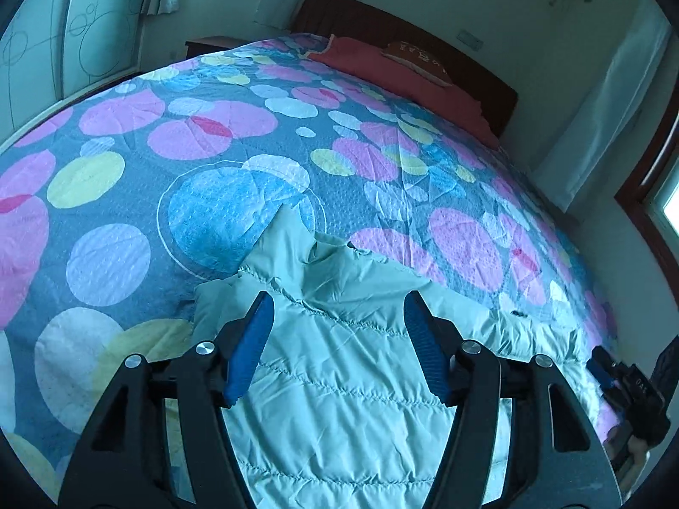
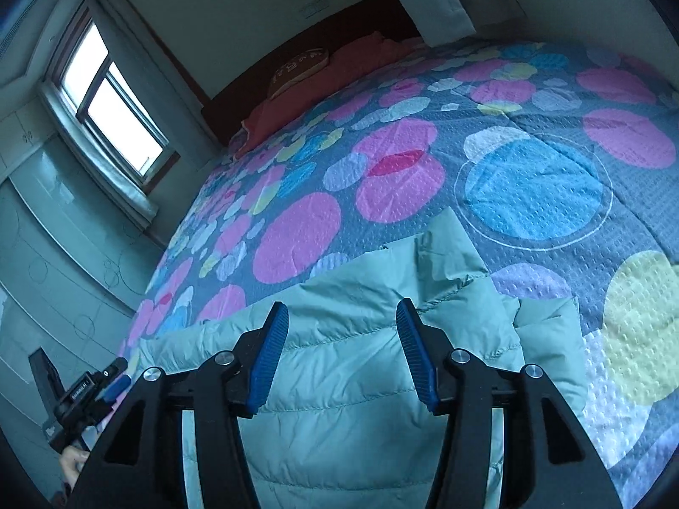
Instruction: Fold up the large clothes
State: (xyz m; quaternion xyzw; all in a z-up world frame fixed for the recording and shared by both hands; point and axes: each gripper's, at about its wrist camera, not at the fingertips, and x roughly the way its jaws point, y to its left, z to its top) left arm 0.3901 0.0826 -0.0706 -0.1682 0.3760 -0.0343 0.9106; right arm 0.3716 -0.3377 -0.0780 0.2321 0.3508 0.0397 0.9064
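A pale mint quilted puffer jacket lies flat on the bed's near end, its collar end pointing up the bed. My left gripper hovers over it with blue pads spread apart and nothing pinched between them. In the right wrist view the same jacket fills the lower middle, and my right gripper stands open above it, pads clear of the fabric. Each gripper shows at the edge of the other's view: the right gripper at far right, the left gripper at lower left.
The bed carries a blue quilt printed with pink, yellow and blue circles. A red pillow and a small cushion lie against the dark headboard. Wardrobe doors, windows and a curtain surround the bed.
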